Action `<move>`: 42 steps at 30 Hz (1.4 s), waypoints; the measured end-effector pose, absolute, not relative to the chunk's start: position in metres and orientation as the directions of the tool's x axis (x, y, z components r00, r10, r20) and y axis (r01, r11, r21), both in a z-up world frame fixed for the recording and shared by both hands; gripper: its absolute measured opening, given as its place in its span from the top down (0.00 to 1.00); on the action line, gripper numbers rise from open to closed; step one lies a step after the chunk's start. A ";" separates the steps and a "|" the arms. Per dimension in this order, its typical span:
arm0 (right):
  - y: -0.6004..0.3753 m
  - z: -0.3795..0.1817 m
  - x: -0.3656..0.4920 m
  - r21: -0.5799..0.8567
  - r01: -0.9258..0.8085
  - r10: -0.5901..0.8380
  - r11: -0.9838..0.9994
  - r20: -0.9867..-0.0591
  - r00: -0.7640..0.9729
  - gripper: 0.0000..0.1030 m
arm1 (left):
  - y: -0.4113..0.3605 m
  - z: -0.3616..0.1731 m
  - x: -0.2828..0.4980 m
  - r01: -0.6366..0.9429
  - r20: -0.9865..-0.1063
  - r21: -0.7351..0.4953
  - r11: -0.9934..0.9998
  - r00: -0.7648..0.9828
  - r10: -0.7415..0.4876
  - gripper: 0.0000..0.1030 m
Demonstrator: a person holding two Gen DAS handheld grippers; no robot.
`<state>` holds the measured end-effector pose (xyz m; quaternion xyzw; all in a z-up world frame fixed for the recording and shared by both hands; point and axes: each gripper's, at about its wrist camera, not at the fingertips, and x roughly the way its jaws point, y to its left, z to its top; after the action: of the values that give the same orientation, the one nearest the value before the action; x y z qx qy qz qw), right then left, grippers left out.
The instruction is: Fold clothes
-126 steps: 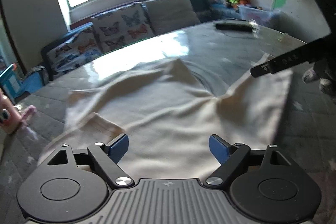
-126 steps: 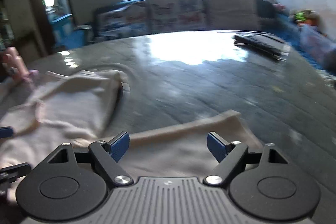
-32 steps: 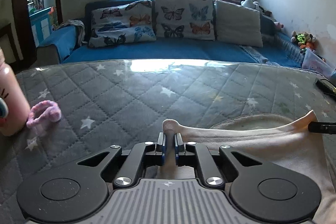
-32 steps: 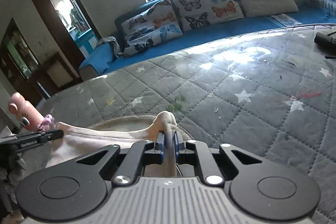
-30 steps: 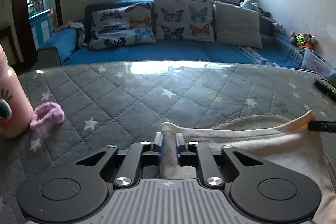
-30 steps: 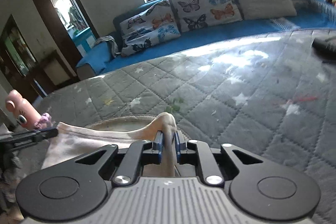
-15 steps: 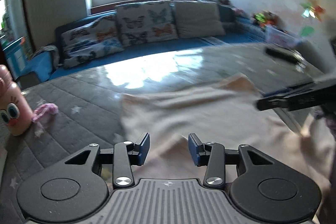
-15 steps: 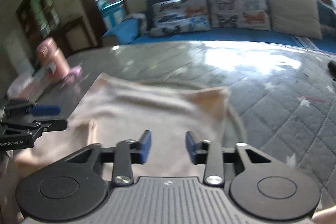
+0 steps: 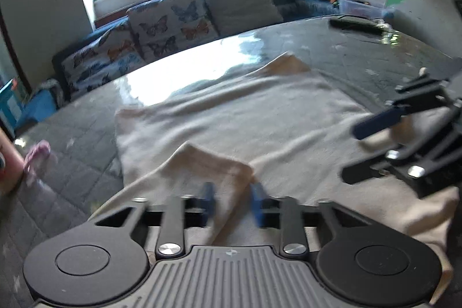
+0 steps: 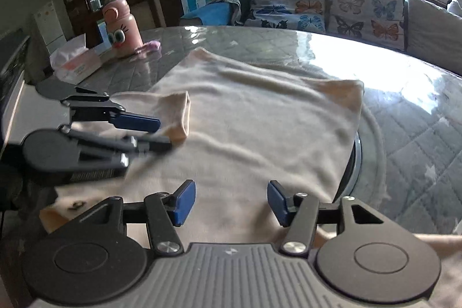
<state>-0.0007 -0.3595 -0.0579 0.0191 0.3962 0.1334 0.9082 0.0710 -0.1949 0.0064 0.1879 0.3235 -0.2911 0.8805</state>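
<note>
- Our left gripper [image 9: 232,202] has just been closing; its blurred jaws flank a folded sleeve [image 9: 210,172], grip unclear.
- Our right gripper [image 10: 231,202] has just been opening, nothing clamped.
- The cream garment [image 10: 260,129] lies spread on the quilted table [image 10: 418,163].

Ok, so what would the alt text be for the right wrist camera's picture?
A cream garment lies spread on a grey quilted table, seen from above the right claw, whose jaws have just been opening and hold nothing. At left, the left claw has just been closing around a folded-over sleeve; a pink bottle stands behind.
</note>
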 end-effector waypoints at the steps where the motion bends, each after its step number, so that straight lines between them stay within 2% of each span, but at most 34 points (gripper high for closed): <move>1: -0.360 -0.060 -0.002 0.137 -0.223 0.253 0.965 -0.715 0.652 0.44 | -0.189 0.008 0.072 0.617 -0.676 0.123 0.778 0.625 -0.389 0.93; 3: -0.360 -0.062 -0.005 0.131 -0.220 0.246 0.967 -0.712 0.657 0.42 | -0.176 0.016 0.073 0.573 -0.664 0.082 0.815 0.641 -0.384 0.97; 9: -0.358 -0.062 -0.011 0.108 -0.213 0.225 0.971 -0.714 0.663 0.41 | -0.115 0.051 0.072 0.390 -0.568 -0.031 0.920 0.751 -0.337 0.97; 16: -0.350 -0.062 -0.015 0.079 -0.213 0.204 0.974 -0.714 0.669 0.41 | -0.025 0.075 0.061 0.143 -0.499 -0.127 0.982 0.846 -0.188 0.98; 23: -0.333 -0.052 -0.027 0.072 -0.257 0.230 0.964 -0.708 0.667 0.41 | 0.036 0.052 0.063 -0.008 -0.542 -0.158 0.987 0.837 -0.079 0.98; 30: -0.308 -0.038 -0.053 0.116 -0.396 0.361 0.911 -0.689 0.629 0.41 | 0.062 0.022 0.063 -0.065 -0.613 -0.144 0.987 0.789 -0.037 0.98; 35: -0.279 -0.034 -0.073 0.060 -0.517 0.409 0.854 -0.693 0.594 0.40 | 0.070 0.011 0.059 -0.088 -0.629 -0.148 0.985 0.777 -0.025 0.98; 38: -0.269 -0.038 -0.083 0.007 -0.549 0.392 0.836 -0.708 0.587 0.34 | 0.070 0.011 0.058 -0.095 -0.632 -0.145 0.985 0.774 -0.019 0.98; 42: -0.273 -0.045 -0.099 -0.065 -0.533 0.330 0.843 -0.721 0.609 0.40 | 0.073 0.011 0.059 -0.097 -0.631 -0.142 0.985 0.776 -0.014 0.98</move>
<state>-0.0993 -0.2726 -0.0451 -0.1379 0.3691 0.2435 0.8862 0.0588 0.0735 0.0108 -0.0832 0.3339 0.0219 0.9387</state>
